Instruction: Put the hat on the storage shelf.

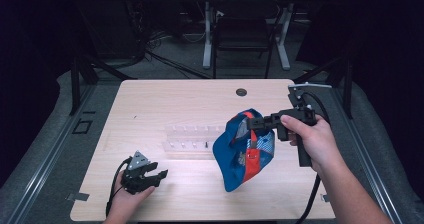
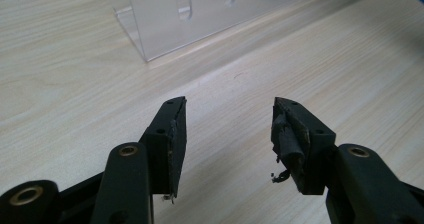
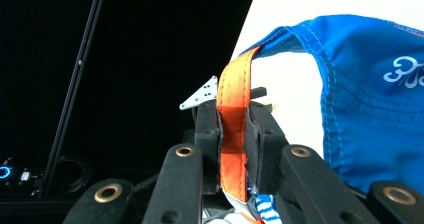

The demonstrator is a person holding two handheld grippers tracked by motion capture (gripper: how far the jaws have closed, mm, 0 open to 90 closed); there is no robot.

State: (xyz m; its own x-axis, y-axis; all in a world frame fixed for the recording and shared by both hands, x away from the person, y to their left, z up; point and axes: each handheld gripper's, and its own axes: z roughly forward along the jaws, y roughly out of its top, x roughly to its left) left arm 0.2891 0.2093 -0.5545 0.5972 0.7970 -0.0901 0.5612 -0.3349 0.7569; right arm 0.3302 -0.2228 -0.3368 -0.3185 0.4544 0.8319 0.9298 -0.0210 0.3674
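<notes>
A: From the high view, what's hard to read?
B: The clear plastic rack (image 1: 192,140) mid-tabletop is faint; whether anything sits in it, I cannot tell. The blue and orange cap (image 1: 244,149) hangs above the tabletop's right half, held by the right gripper (image 1: 256,123). The left gripper (image 1: 159,176) rests near the front-left corner, jaws apart.

A: And the left gripper view?
B: The jaws stand wide apart over bare tabletop (image 2: 325,64), nothing between them. The rack (image 2: 175,14) is cut off by the top edge.

A: The right gripper view?
B: The jaws are clamped on the cap's orange strap (image 3: 232,134). Blue fabric (image 3: 370,114) drapes to the right, partly out of frame.
</notes>
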